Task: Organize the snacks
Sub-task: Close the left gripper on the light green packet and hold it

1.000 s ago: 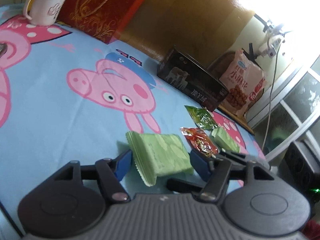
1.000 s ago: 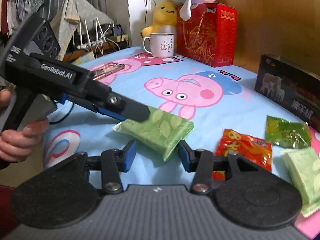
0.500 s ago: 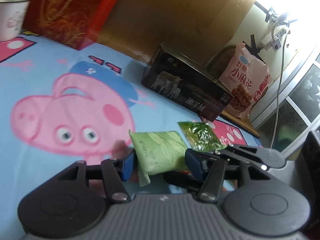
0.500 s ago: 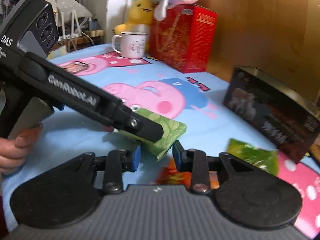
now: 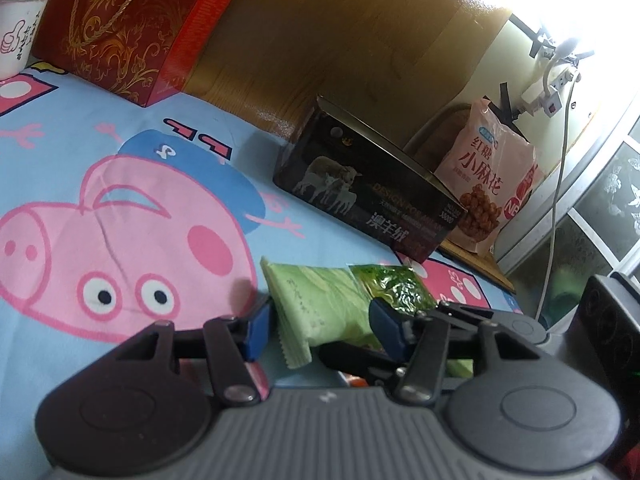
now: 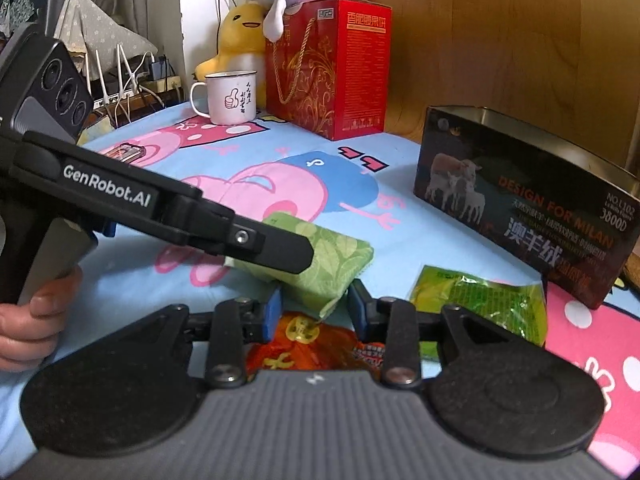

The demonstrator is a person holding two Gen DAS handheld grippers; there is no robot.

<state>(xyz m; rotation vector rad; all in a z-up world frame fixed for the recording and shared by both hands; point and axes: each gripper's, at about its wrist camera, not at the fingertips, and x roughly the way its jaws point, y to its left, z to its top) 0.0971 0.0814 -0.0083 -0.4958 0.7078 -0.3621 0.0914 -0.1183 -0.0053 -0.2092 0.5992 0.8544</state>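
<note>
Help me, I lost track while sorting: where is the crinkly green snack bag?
In the right wrist view the crinkly green snack bag lies on the blue cartoon cloth at lower right, just in front of the dark open box.

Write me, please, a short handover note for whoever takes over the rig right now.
Left gripper: shut on the light green packet, jaws have just been closing; packet held off the cloth.
Right gripper: jaws have just been opening a little, that packet's end between them; pad contact unclear.
On the cloth: orange packet under the right gripper, dark green packet beside the open tin.
Done: nothing seen in the tin; its inside is hidden.
Left: probably stow all three packets.
</note>
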